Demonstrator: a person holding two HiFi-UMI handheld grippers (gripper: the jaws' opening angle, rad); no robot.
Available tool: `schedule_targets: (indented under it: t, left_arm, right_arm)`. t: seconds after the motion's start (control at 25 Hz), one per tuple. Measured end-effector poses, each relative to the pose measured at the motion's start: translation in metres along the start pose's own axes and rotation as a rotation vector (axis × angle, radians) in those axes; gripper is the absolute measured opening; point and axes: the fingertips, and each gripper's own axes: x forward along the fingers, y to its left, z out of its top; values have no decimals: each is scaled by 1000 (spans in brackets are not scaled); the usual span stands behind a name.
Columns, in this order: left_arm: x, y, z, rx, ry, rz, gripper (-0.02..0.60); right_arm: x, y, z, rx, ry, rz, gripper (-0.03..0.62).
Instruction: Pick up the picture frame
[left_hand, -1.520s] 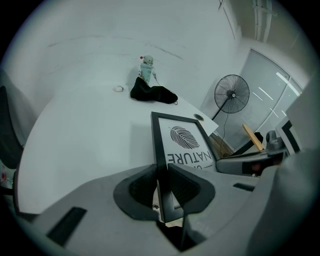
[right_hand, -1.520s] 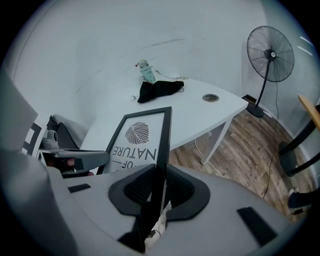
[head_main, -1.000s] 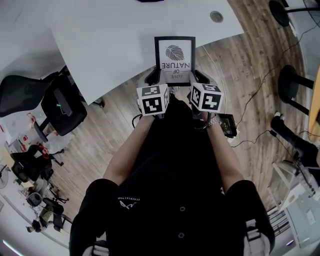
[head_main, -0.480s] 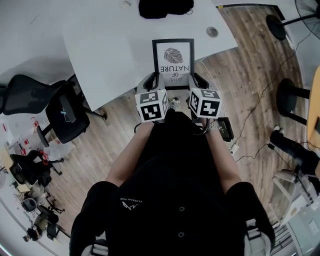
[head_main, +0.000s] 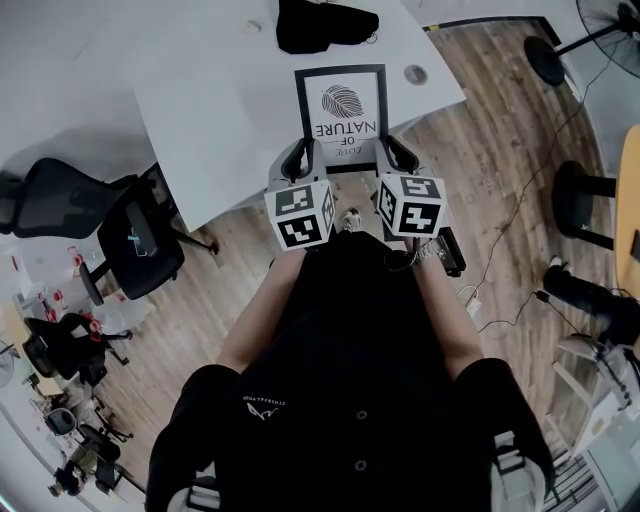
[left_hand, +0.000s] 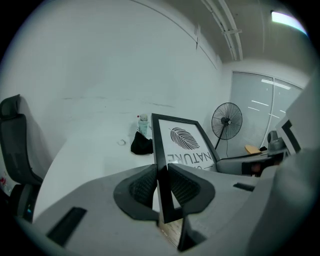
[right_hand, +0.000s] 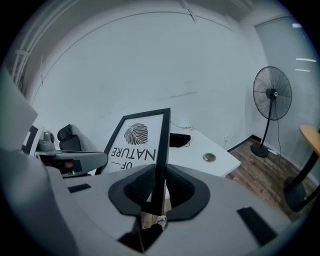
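Note:
The picture frame (head_main: 340, 117) is black-edged with a white print of a leaf and upside-down lettering. It is held up in the air over the near edge of the white table (head_main: 200, 90). My left gripper (head_main: 303, 158) is shut on the frame's left bar (left_hand: 161, 170). My right gripper (head_main: 392, 155) is shut on its right bar (right_hand: 161, 160). In the left gripper view the frame (left_hand: 182, 142) leans away from me; in the right gripper view the frame (right_hand: 136, 140) shows its print side.
A black cloth bundle (head_main: 322, 22) lies on the table behind the frame, and a round cable port (head_main: 415, 73) sits at the table's right corner. A black office chair (head_main: 120, 230) stands at the left. A floor fan (right_hand: 272, 100) stands at the right on wood flooring.
Both grippers have carried the frame forward and a little up in the head view, farther over the table. Their hold on it is unchanged.

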Motion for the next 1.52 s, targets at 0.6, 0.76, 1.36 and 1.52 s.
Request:
schedule_targets:
  t: [0.6, 0.76, 1.36, 1.52]
  left_arm:
    - [-31, 10, 57, 42, -156, 18, 74]
    - [-42, 13, 74, 54, -204, 27, 74]
    - [-87, 13, 133, 107, -394, 51, 74]
    - [-96, 2, 145, 119, -433, 44, 74]
  right_arm:
    - [-19, 26, 56, -52, -141, 13, 66]
    - [-27, 36, 73, -75, -184, 18, 67]
    - [-64, 62, 130, -135, -353, 32, 66]
    - [-78, 59, 142, -135, -392, 27, 66]
